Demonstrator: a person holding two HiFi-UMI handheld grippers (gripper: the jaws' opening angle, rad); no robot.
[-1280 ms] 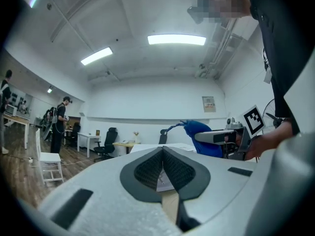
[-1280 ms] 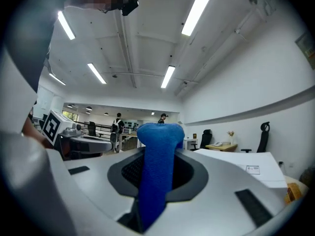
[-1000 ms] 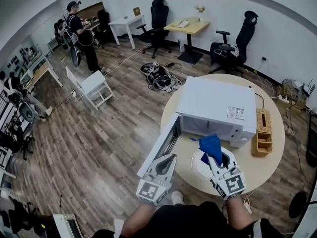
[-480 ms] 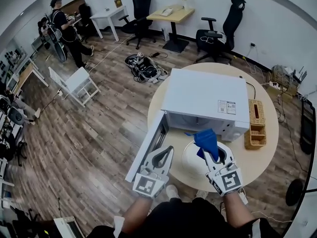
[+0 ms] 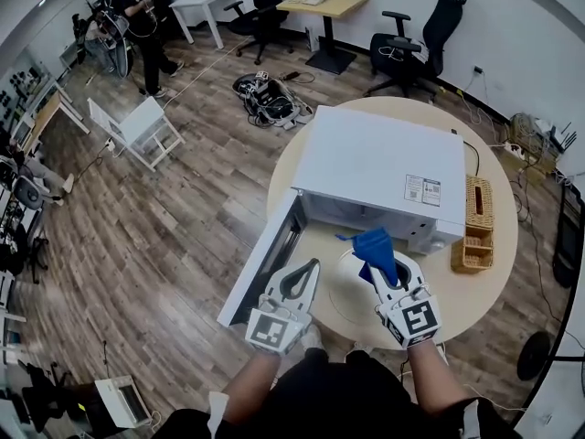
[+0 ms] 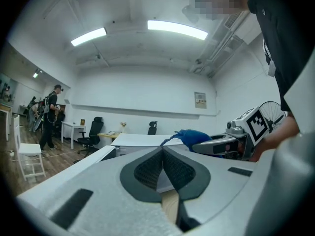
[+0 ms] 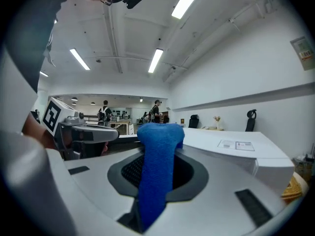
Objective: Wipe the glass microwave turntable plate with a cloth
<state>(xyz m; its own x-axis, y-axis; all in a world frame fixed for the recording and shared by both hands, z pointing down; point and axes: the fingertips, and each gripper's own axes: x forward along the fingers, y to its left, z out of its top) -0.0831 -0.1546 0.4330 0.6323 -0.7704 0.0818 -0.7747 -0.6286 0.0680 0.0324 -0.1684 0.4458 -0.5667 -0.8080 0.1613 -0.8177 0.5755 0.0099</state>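
A glass turntable plate (image 5: 352,295) lies on the round table (image 5: 475,295) in front of the open white microwave (image 5: 379,176). My right gripper (image 5: 388,265) is shut on a blue cloth (image 5: 375,245), which it holds just above the plate's right side. The cloth (image 7: 157,168) drapes over the jaws in the right gripper view. My left gripper (image 5: 303,271) hangs shut and empty at the plate's left edge, near the lowered microwave door (image 5: 260,263). In the left gripper view its dark pads (image 6: 147,171) meet with nothing between them.
A wicker basket (image 5: 475,231) stands on the table right of the microwave. Office chairs (image 5: 411,30), desks and a cable pile (image 5: 270,99) sit across the wooden floor. A person (image 5: 137,26) stands at the far left. A white stool (image 5: 137,131) is nearer.
The head view has shifted, so the microwave and table sit a little lower and more central. Both grippers keep their places by the plate, the cloth still held.
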